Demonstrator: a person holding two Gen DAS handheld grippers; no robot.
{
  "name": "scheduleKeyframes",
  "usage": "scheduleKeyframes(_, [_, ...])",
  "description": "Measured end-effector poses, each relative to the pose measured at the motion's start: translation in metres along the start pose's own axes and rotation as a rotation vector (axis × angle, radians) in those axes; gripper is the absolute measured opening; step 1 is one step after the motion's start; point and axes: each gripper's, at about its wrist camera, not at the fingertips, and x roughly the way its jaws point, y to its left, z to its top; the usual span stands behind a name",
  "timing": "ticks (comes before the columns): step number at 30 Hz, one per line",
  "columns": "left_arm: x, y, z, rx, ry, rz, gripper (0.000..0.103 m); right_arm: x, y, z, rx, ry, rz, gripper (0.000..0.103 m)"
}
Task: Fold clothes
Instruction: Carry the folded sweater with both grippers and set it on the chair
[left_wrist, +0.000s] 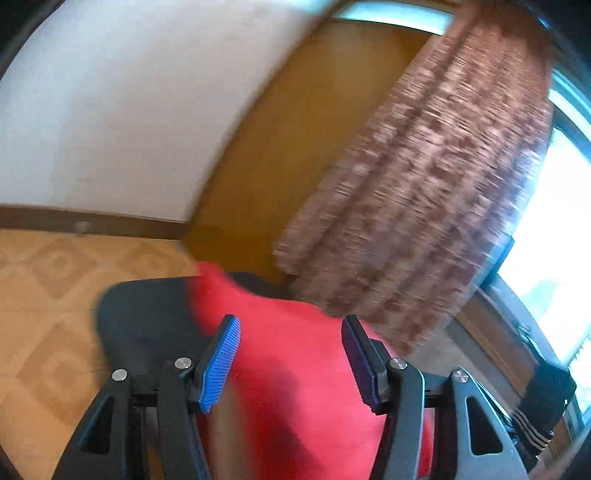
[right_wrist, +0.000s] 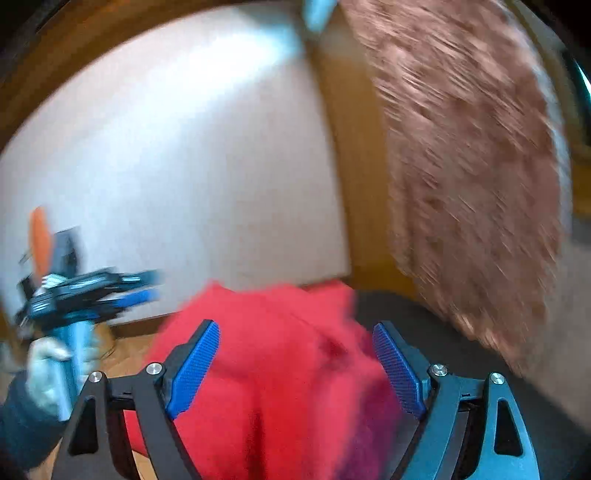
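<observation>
Left wrist view: my left tool (left_wrist: 290, 363) stands with its blue ribbed pads (left_wrist: 221, 363) apart; nothing is pinched between them. The red garment (left_wrist: 291, 343) lies below and beyond the pads, heaped on a dark bench (left_wrist: 144, 321) whose rounded edge shows at the left. Behind it: a tiled floor (left_wrist: 48, 295), a white wall (left_wrist: 129, 110), a brown wooden panel (left_wrist: 295, 147) and a patterned brown curtain (left_wrist: 424, 184) beside a bright window (left_wrist: 554, 206). The whole view is motion-blurred.

Right wrist view: my right tool (right_wrist: 295, 369) is spread wide, its blue pads (right_wrist: 194, 369) clear of the cloth on either side. The red garment (right_wrist: 280, 354) fills the space under and ahead of them, bunched in soft folds, its far edge reaching the dark bench (right_wrist: 406, 314) at the right. I cannot tell whether the cloth touches either pad. At the far left my left tool (right_wrist: 147, 290) appears from the side, blurred, its blue-tipped fingers pointing toward the garment but apart from it, with my gloved left hand (right_wrist: 51, 369) on its handle. The curtain (right_wrist: 461, 166) hangs at the right.
</observation>
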Motion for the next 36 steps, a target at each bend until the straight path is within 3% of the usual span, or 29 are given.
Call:
scheduleKeyframes(1, [0.011,-0.009,-0.001,0.015,0.016,-0.037,0.060,0.010,0.008,0.004,-0.041,0.015,0.025,0.087])
scheduleKeyframes(3, [0.049,-0.018,-0.010,0.052,0.123,-0.046,0.063,0.035,0.017,0.000,-0.067,0.107,0.071,0.086])
scheduleKeyframes(6, [0.095,-0.013,-0.027,0.134,0.226,0.012,0.062,0.086,0.010,-0.045,-0.032,0.331,0.064,0.086])
scheduleKeyframes(7, [0.098,-0.015,-0.033,0.194,0.208,0.034,0.062,0.095,0.005,-0.062,0.006,0.358,0.064,0.087])
scheduleKeyframes(9, [0.095,-0.022,-0.041,0.286,0.169,0.066,0.062,0.088,-0.003,-0.078,0.080,0.283,0.085,0.087])
scheduleKeyframes(17, [0.069,-0.037,-0.041,0.295,0.088,0.110,0.062,0.066,0.013,-0.080,0.065,0.201,0.010,0.087])
scheduleKeyframes(22, [0.016,-0.056,-0.039,0.376,-0.046,0.280,0.064,0.033,0.032,-0.050,0.077,0.165,-0.088,0.090])
scheduleKeyframes(23, [0.005,-0.058,-0.041,0.379,-0.072,0.311,0.068,0.025,0.037,-0.045,0.080,0.149,-0.112,0.091])
scheduleKeyframes(24, [-0.008,-0.061,-0.044,0.386,-0.096,0.364,0.074,0.018,0.041,-0.042,0.077,0.135,-0.139,0.093])
scheduleKeyframes(26, [-0.023,-0.065,-0.051,0.401,-0.115,0.477,0.075,0.006,0.052,-0.035,0.069,0.116,-0.190,0.103])
scheduleKeyframes(27, [-0.030,-0.070,-0.058,0.414,-0.109,0.535,0.075,-0.002,0.062,-0.034,0.063,0.119,-0.213,0.103])
scheduleKeyframes(32, [-0.065,-0.071,-0.078,0.472,-0.124,0.545,0.075,-0.020,0.092,-0.040,0.052,0.131,-0.265,0.103])
scheduleKeyframes(36, [-0.102,-0.069,-0.093,0.518,-0.180,0.486,0.074,-0.041,0.111,-0.051,0.037,0.121,-0.284,0.103])
